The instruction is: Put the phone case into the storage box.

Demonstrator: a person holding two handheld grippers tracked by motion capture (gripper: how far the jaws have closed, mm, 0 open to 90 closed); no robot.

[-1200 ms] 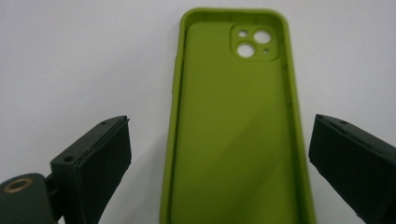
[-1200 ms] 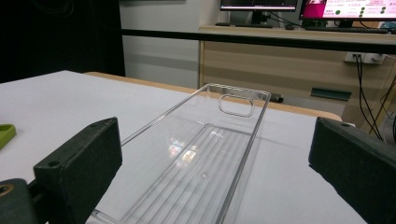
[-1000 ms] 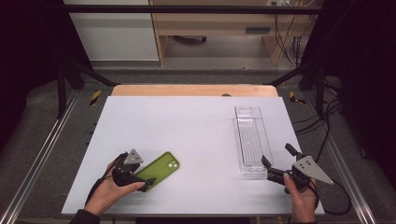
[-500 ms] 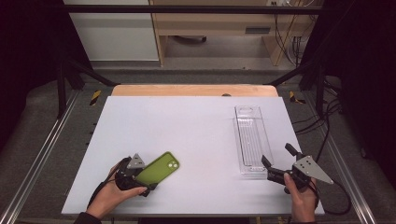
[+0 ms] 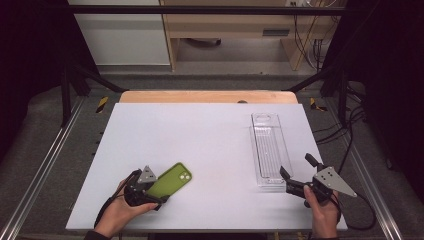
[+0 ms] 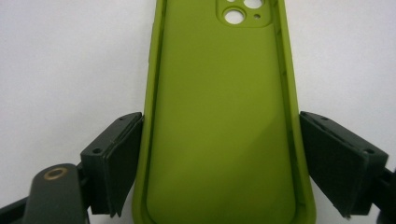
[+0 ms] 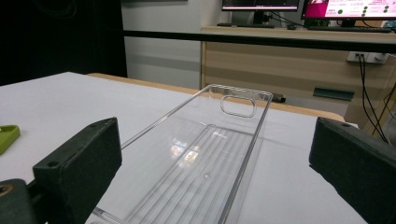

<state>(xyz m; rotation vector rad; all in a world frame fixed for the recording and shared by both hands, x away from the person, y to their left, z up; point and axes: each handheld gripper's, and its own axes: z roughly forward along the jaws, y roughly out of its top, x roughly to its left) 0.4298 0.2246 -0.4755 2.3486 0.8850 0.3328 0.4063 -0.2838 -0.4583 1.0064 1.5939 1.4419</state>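
- At the near left of the table, the green case lies flat, open side up and camera holes away from the hand. The left gripper straddles its near end.
- In the left gripper view both pads sit right against the long edges of the case. I cannot tell whether they press yet. The jaws have just been closing with the case between them.
- The right gripper has its jaws wide apart and holds nothing. It waits at the near end of the clear tray, well apart from the case.
- Risks, as I judge them:
  - The case is soft and hollow, so a hard squeeze across its width could bow the walls and let it pop out of the pads.
  - The grip is at one end (all the length hangs ahead), so a lift may let the far end droop or swing.
  - A weak clamp could slip on the smooth rubbery edge, and the case would drop back onto the table.
  - If the case is meant for the tray, it could catch on the thin rim and nudge that light tray.
- Against the earlier high view, the left hand has crept slightly in on the case. The case, tray and right hand sit as before.
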